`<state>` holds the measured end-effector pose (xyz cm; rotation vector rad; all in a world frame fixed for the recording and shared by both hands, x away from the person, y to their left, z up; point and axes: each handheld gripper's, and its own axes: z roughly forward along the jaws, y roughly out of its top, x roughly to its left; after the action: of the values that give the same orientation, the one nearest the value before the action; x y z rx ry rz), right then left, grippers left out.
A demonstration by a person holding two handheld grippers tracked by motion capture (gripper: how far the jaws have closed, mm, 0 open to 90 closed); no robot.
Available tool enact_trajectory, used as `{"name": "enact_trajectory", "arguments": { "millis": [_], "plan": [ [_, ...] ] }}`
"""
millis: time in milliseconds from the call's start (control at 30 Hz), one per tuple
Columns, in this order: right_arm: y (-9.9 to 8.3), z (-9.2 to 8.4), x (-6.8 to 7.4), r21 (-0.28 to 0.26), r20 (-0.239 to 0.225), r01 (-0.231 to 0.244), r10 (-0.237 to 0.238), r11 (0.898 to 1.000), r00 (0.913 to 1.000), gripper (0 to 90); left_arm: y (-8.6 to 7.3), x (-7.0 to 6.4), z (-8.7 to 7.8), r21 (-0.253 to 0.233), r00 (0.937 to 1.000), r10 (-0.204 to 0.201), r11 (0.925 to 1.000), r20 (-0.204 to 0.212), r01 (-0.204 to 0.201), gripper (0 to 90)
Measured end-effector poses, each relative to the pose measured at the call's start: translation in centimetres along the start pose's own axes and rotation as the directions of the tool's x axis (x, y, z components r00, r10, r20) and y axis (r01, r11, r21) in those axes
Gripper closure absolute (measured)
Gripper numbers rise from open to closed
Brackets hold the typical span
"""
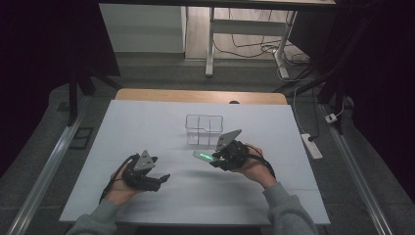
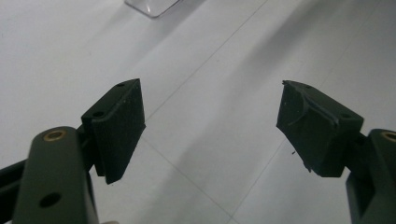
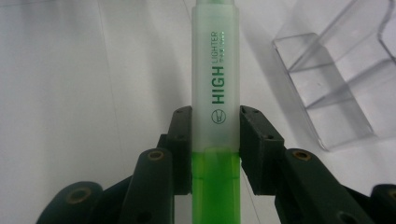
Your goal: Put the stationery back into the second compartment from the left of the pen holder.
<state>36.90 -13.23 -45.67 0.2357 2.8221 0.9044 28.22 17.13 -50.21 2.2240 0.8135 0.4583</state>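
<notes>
A green highlighter [image 3: 215, 93] with a frosted cap and the print "HIGH LIGHTER" is clamped between the two black jaws of my right gripper [image 3: 215, 140]. In the high view the right gripper [image 1: 214, 159] hovers just in front of a clear plastic organizer [image 1: 204, 130], and the highlighter [image 1: 202, 156] pokes out to its left. The organizer [image 3: 343, 79] lies ahead and to the right in the right gripper view. My left gripper [image 2: 210, 126] stands open over bare white table, with nothing between its pads. It sits at the front left [image 1: 164, 178] in the high view.
The white table top [image 1: 147, 127] has a wooden strip along its far edge. Beyond it stand a table frame, cables and a power strip [image 1: 311, 146] on the floor at the right. A corner of the organizer [image 2: 152, 5] peeks in at the top of the left gripper view.
</notes>
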Motion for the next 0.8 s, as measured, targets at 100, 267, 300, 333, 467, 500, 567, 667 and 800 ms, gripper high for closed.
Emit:
{"name": "enact_trajectory", "arguments": {
  "millis": [100, 267, 300, 333, 467, 500, 567, 667, 800],
  "plan": [
    [0.6, 0.6, 0.2, 0.007, -0.018, 0.020, -0.020, 1.000, 0.9996, 67.3, 0.6, -0.2, 0.2, 0.003, 0.9998, 0.021, 0.9998, 0.003, -0.021, 23.1],
    [1.2, 1.4, 0.4, 0.026, -0.035, 0.048, -0.047, 0.999, 0.9983, 67.3, 1.8, -1.0, 0.9, 0.011, 0.9965, 0.081, 0.9966, 0.019, -0.081, 22.7],
    [1.3, 1.5, 0.5, 0.029, -0.036, 0.050, -0.049, 0.998, 0.9981, 67.3, 2.0, -1.0, 1.0, 0.014, 0.9959, 0.088, 0.9960, 0.021, -0.088, 22.7],
    [1.4, 1.6, 0.5, 0.034, -0.037, 0.055, -0.054, 0.998, 0.9978, 67.3, 2.2, -1.1, 1.2, 0.015, 0.9951, 0.095, 0.9953, 0.026, -0.096, 22.7],
    [1.5, 2.0, 0.5, 0.052, -0.045, 0.071, -0.068, 0.996, 0.9967, 67.3, 2.8, -1.1, 1.6, 0.020, 0.9934, 0.110, 0.9936, 0.033, -0.111, 22.8],
    [1.5, 2.2, 0.5, 0.050, -0.050, 0.069, -0.067, 0.996, 0.9965, 67.3, 2.9, -1.1, 1.7, 0.022, 0.9927, 0.116, 0.9929, 0.033, -0.117, 22.9],
    [1.6, 2.4, 0.6, 0.066, -0.049, 0.083, -0.079, 0.994, 0.9957, 67.3, 3.3, -1.2, 1.8, 0.023, 0.9910, 0.129, 0.9912, 0.036, -0.130, 22.9],
    [1.6, 2.8, 0.7, 0.063, -0.065, 0.089, -0.085, 0.994, 0.9943, 67.3, 3.9, -1.5, 1.9, 0.027, 0.9875, 0.154, 0.9875, 0.032, -0.155, 22.9],
    [1.8, 3.1, 0.8, 0.085, -0.073, 0.108, -0.102, 0.991, 0.9922, 67.3, 4.7, -2.1, 2.4, 0.039, 0.9801, 0.191, 0.9804, 0.054, -0.193, 23.3]
  ]
}}
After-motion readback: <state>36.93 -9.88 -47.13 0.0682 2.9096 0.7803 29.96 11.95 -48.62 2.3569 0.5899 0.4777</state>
